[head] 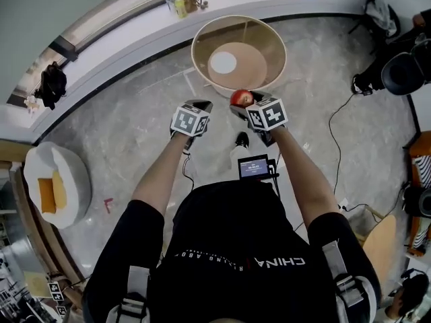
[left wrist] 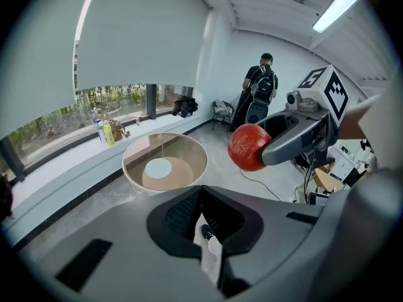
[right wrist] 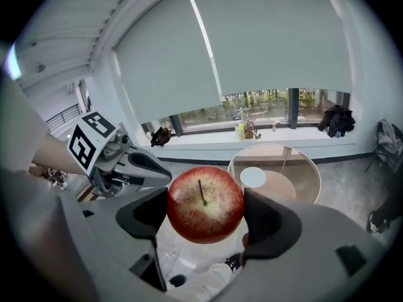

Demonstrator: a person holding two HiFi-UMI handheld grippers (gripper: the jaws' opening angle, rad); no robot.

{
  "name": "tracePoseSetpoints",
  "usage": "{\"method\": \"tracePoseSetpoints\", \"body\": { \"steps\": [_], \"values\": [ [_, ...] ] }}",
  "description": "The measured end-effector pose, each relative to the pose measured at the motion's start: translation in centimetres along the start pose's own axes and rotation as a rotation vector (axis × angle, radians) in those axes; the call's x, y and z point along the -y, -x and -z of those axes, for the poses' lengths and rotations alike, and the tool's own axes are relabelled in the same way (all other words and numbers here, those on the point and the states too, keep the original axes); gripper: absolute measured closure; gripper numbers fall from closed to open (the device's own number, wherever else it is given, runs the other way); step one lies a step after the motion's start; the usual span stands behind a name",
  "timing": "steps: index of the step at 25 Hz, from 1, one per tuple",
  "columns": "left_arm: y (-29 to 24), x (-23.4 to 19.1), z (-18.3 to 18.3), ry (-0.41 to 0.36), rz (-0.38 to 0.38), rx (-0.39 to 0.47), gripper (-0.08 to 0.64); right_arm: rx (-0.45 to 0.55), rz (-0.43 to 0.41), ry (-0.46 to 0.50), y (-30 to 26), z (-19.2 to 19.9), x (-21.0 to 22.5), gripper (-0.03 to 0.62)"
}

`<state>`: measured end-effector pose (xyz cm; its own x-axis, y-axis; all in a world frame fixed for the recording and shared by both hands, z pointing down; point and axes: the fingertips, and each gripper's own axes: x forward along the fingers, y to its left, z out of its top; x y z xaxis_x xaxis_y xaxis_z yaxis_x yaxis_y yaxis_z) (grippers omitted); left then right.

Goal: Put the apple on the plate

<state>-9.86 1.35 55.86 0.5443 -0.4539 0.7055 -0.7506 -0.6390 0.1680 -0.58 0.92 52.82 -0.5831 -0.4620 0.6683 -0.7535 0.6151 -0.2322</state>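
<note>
Spreading under everything is a pale marble-patterned floor (head: 128, 133), and the person stands on it facing a long window ledge (head: 121, 49) that carries a few bottles (head: 176, 5). Between the person and that ledge stands a round, glass-topped counter (head: 277, 40), seen from steeply above in the head view. A white plate (head: 222, 62) lies on it, left of centre, with nothing on it.

Both arms are held out short of the counter's near rim. The left hand-held gripper (head: 198, 105) is clenched on nothing: its own view shows the dark pads drawn together, with only the person's leg and shoe showing below them. The right hand-held gripper (head: 244, 106) is grasping the apple (right wrist: 205, 203), one pad on each side of the fruit and the stem facing the camera. The apple is red with a yellowish patch round the stem, and it hangs in the air just at the counter's near edge, not yet over the plate.

By my reading the pick-up is done and the carry is under way. What is left is to reach forward and a little left over the glass, lower the apple onto the plate and let go.
</note>
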Motion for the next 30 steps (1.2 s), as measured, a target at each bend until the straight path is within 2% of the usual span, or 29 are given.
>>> {"method": "tracePoseSetpoints", "body": {
  "steps": [3,6,13,19,22,27,30],
  "values": [
    [-3.5,-2.3,-3.6,0.034,0.002,-0.027,0.541,-0.010,-0.007,-0.028,-1.5,-3.0,4.7,0.219],
    [-6.5,-3.7,-7.8,0.033,0.014,-0.046,0.541,0.015,-0.003,-0.073,-2.7,-5.8,9.4,0.219],
    [-12.3,-6.6,-15.3,0.033,0.036,-0.044,0.541,-0.017,-0.044,-0.046,-5.8,-11.0,17.2,0.219],
    [-14.5,-8.7,-17.2,0.034,0.060,-0.072,0.541,-0.016,-0.044,-0.009,-7.9,-13.9,19.6,0.219],
    [-15.0,-10.1,-17.5,0.030,0.069,-0.083,0.541,-0.019,-0.018,-0.025,-9.3,-14.7,20.3,0.219],
    [-15.3,-13.8,-17.5,0.049,0.071,-0.093,0.541,-0.046,-0.033,-0.044,-12.3,-16.1,20.1,0.219],
    [-15.6,-14.8,-17.6,0.076,0.114,-0.085,0.541,-0.069,-0.014,-0.041,-14.1,-16.5,20.8,0.219]
  ]
}}
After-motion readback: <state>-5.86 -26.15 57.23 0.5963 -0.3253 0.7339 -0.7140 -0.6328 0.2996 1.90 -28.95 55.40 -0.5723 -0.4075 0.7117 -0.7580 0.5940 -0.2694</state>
